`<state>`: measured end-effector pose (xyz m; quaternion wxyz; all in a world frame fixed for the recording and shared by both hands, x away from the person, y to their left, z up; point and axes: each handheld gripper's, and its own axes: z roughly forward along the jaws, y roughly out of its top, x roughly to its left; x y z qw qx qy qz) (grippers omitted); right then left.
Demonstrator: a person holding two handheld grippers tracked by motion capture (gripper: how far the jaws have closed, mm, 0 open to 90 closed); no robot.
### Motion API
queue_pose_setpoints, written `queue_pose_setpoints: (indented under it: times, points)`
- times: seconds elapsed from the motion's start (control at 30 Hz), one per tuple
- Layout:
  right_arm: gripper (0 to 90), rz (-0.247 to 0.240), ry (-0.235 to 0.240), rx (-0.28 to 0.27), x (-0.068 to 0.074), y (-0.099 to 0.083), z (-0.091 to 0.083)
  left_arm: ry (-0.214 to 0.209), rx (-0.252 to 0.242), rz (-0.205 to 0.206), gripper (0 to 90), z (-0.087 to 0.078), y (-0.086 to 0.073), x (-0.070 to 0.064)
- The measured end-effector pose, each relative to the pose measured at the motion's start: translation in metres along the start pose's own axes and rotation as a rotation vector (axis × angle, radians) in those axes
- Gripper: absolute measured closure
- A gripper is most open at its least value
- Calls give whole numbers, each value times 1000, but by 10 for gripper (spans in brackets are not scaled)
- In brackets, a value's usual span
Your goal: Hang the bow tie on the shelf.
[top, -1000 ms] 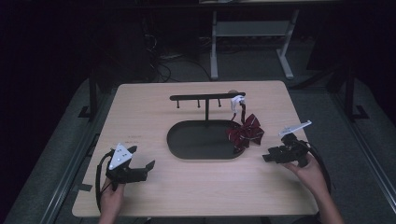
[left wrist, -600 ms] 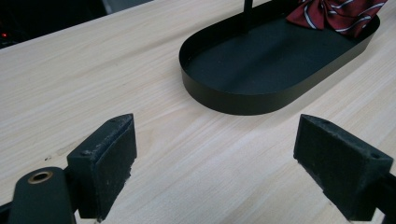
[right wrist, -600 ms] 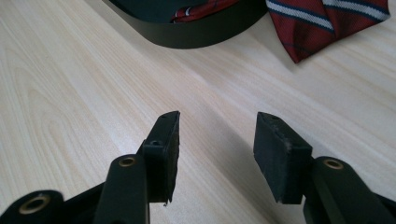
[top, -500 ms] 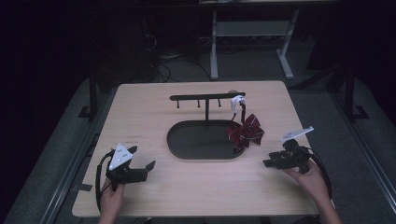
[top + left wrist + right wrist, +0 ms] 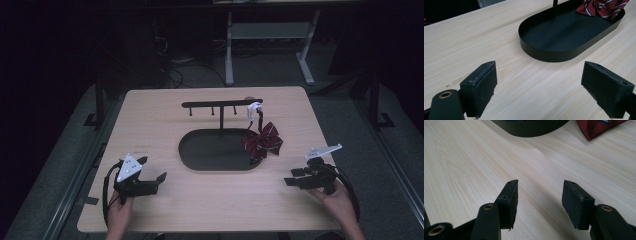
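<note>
A dark red striped bow tie (image 5: 263,140) hangs by its white strap from the right end of a black T-shaped rack (image 5: 220,104). The rack rises from a black oval tray (image 5: 200,150) at the table's middle. The bow rests partly over the tray's right rim (image 5: 604,7). My left gripper (image 5: 159,181) stands open near the front left of the table, nothing between its jaws, and faces the tray (image 5: 544,52). My right gripper (image 5: 294,177) stands open at the front right, just above bare wood, with the bow tie (image 5: 599,128) beyond it.
The light wooden table (image 5: 150,115) has bare wood around the tray on all sides. Behind the table on the dark floor are a grey desk frame (image 5: 270,35) and cables (image 5: 170,65).
The right gripper has drawn back from the bow tie toward the table's front edge and lowered. The left gripper has stayed in place.
</note>
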<state>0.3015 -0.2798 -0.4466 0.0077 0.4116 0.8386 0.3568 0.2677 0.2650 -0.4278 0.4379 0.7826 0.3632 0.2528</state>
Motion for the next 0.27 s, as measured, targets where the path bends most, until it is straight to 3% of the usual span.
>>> queue_pose_setpoints:
  times: [0.27]
  points:
    - [382,-21,5,-23,4,0,1,-3,3,0,130,1,0,0]
